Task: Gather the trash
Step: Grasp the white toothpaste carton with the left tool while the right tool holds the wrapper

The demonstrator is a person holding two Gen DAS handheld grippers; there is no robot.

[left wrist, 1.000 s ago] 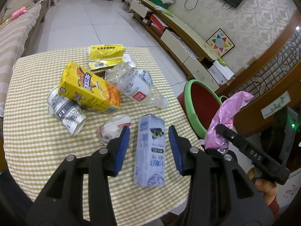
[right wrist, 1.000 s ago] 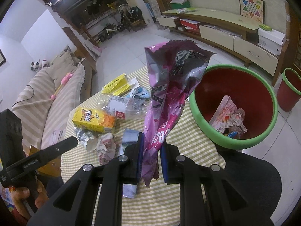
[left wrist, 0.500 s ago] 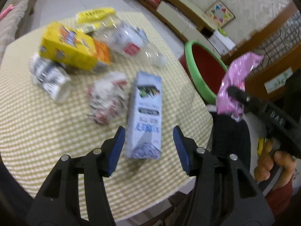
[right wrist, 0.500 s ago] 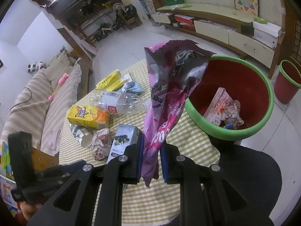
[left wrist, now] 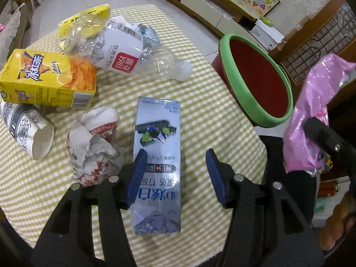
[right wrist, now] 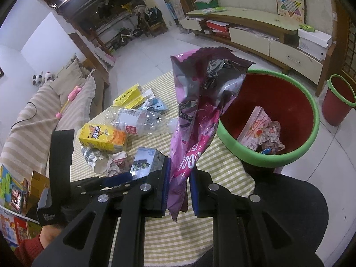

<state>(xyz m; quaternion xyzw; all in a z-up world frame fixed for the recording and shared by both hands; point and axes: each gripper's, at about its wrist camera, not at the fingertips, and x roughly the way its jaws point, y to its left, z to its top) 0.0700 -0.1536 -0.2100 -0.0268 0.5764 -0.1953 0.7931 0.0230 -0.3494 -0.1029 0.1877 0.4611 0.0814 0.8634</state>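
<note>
A blue-grey drink carton (left wrist: 156, 138) lies flat on the checked tablecloth (left wrist: 211, 115). My left gripper (left wrist: 175, 173) hangs low over the carton's near half. Its jaws are opening, with the carton between them: the left pad is at the carton's edge and the right pad stands apart from it. My right gripper (right wrist: 179, 178) is shut on a pink snack bag (right wrist: 200, 102), holding it upright beside the red bin with a green rim (right wrist: 262, 155). That bag (left wrist: 311, 111) and the bin (left wrist: 270, 122) also show in the left wrist view, at the right.
Left of the carton lie a crumpled paper wad (left wrist: 93, 146), a paper cup (left wrist: 26, 131), a yellow drink carton (left wrist: 44, 82) and a crushed plastic bottle (left wrist: 124, 51). The bin holds wrappers (right wrist: 264, 133). A smaller red bin (right wrist: 338, 102) stands on the floor.
My left gripper has come down and forward over the blue-grey carton, and its jaws have spread wider. The right gripper has kept still, holding the pink bag.
</note>
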